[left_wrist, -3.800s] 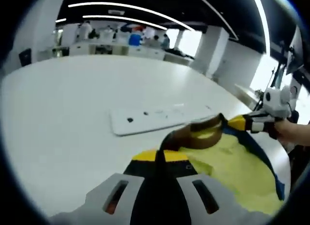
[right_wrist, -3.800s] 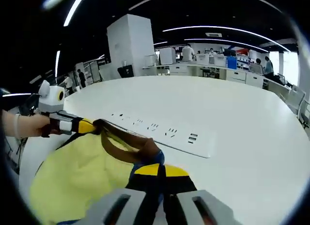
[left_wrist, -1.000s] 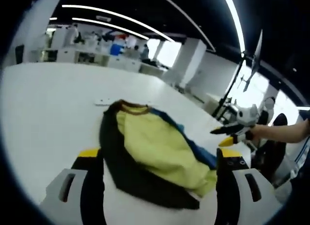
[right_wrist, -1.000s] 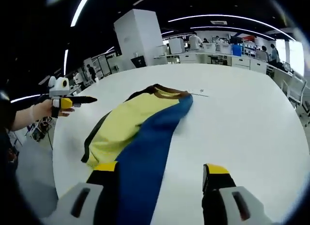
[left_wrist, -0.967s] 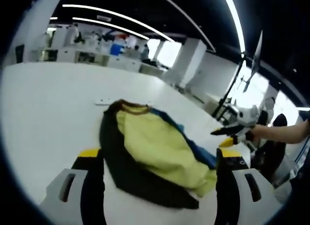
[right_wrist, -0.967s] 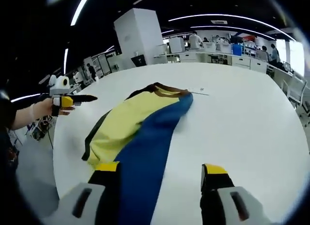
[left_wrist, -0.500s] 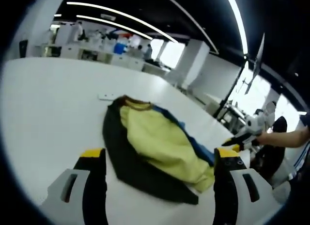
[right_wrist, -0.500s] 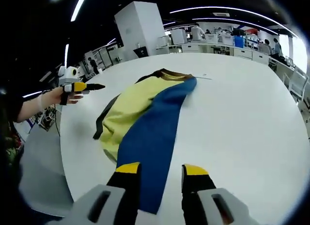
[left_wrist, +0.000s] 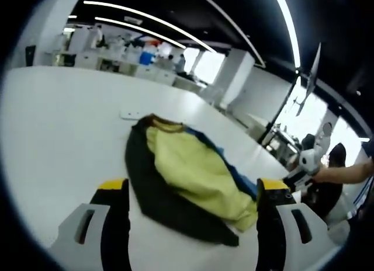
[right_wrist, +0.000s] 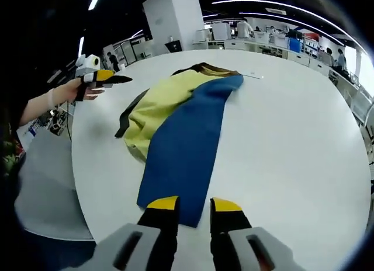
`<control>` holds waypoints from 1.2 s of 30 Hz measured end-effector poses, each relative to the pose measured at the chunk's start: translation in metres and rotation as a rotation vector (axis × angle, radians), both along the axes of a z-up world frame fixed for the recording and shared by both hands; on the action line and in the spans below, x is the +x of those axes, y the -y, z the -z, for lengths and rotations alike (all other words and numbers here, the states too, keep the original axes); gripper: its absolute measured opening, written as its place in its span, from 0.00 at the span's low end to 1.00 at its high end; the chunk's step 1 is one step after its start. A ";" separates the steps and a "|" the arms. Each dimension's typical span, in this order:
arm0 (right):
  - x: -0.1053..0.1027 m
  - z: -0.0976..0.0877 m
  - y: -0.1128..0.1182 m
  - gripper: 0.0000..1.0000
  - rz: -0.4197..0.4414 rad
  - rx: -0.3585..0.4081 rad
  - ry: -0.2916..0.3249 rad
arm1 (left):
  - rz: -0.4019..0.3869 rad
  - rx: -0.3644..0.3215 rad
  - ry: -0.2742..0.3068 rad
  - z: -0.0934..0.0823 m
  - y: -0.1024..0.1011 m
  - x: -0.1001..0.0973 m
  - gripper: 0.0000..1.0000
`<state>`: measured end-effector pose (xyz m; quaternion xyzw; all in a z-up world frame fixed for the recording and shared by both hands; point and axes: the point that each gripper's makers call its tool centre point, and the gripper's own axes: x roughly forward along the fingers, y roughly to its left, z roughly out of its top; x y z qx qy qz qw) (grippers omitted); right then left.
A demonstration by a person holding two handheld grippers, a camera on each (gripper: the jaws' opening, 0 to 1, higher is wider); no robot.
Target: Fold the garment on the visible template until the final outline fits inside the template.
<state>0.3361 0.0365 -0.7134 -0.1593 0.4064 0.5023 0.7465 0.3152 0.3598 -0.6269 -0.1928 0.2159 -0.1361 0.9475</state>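
Note:
The garment (left_wrist: 187, 180) lies on the round white table (left_wrist: 52, 142), a yellow panel folded between a black side and a blue side. My left gripper (left_wrist: 191, 188) is open wide, its yellow tips either side of the garment's near end and above it. In the right gripper view the blue panel (right_wrist: 187, 136) runs from the brown collar down toward me. My right gripper (right_wrist: 194, 205) is open with only a narrow gap, and the blue panel's near edge reaches in between the jaws. A hand holds the left gripper (right_wrist: 108, 78) at the table's left edge.
A flat white strip (left_wrist: 131, 115) lies on the table just past the collar, also visible as a strip (right_wrist: 252, 75) in the right gripper view. The table edge (right_wrist: 87, 183) curves close on the left. Desks and people stand far behind. The right gripper (left_wrist: 304, 169) shows beyond the table rim.
The garment was let go and lies on the table. In the last second my right jaws narrowed from wide to a small gap and drew back to the blue panel's near edge.

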 end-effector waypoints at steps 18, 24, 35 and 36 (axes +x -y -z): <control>-0.005 0.011 0.002 0.08 -0.069 -0.065 0.047 | 0.002 -0.010 -0.011 0.006 0.002 -0.002 0.85; -0.004 0.012 0.004 0.04 -0.107 -0.103 0.085 | 0.005 -0.013 -0.016 0.009 0.003 0.000 0.84; -0.006 0.012 0.002 0.00 -0.080 -0.080 0.051 | 0.015 -0.021 -0.025 0.014 0.008 0.003 0.84; -0.004 0.009 0.002 0.00 -0.077 -0.076 0.051 | 0.015 -0.024 -0.023 0.013 0.008 0.003 0.84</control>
